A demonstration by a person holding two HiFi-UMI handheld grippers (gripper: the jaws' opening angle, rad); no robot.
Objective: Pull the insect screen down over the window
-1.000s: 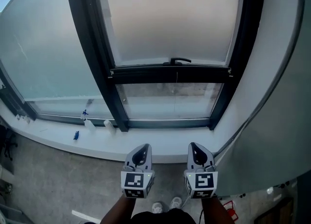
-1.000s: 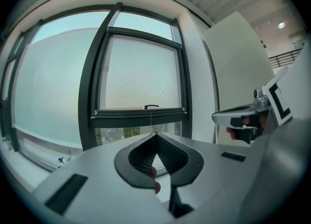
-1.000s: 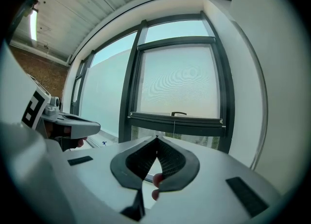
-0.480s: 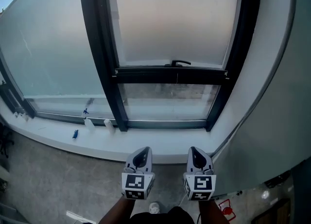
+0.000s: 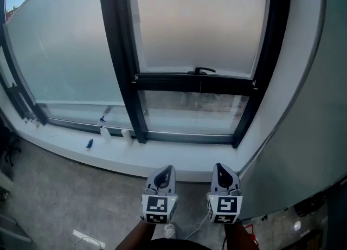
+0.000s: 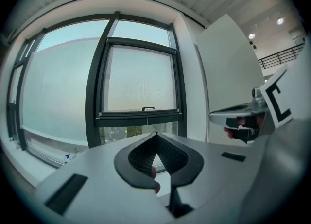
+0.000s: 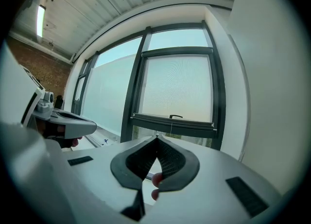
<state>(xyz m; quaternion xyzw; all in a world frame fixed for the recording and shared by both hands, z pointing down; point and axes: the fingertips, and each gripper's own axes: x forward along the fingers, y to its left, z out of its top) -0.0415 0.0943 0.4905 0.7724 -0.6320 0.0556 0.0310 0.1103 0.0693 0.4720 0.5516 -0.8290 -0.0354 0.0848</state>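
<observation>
Two claws: left claw (image 5: 164, 172) and right claw (image 5: 221, 168) sit side by side low in the head view, both pointing at the window (image 5: 116, 53) and both short of the sill (image 5: 184, 159).
Left claw state: jaws closed tip to tip, nothing between them.
Right claw state: jaws closed tip to tip as well, holding nothing.
Screen: pale grey fine mesh (image 5: 198, 21), filling the upper part of the right-hand opening between two dark uprights; it ends partway down, well above the sill.
Bar: dark level strip (image 5: 179, 83) along the screen's lower edge, reaching from one upright to the other.
Handle: small dark curved grip (image 5: 203, 70) on top of the bar, near its middle.
Glass: clear strip (image 5: 190, 113) below the bar, not covered by mesh, with a blurred outdoor view behind it.
Left pane: broad and frosted (image 5: 59, 53), in the same dark frame.
Sill items: two small white things (image 5: 104, 133) and small blue bits (image 5: 89, 143) towards the left, too small to name.
Wall: plain white (image 5: 314, 108), just right of the window.
</observation>
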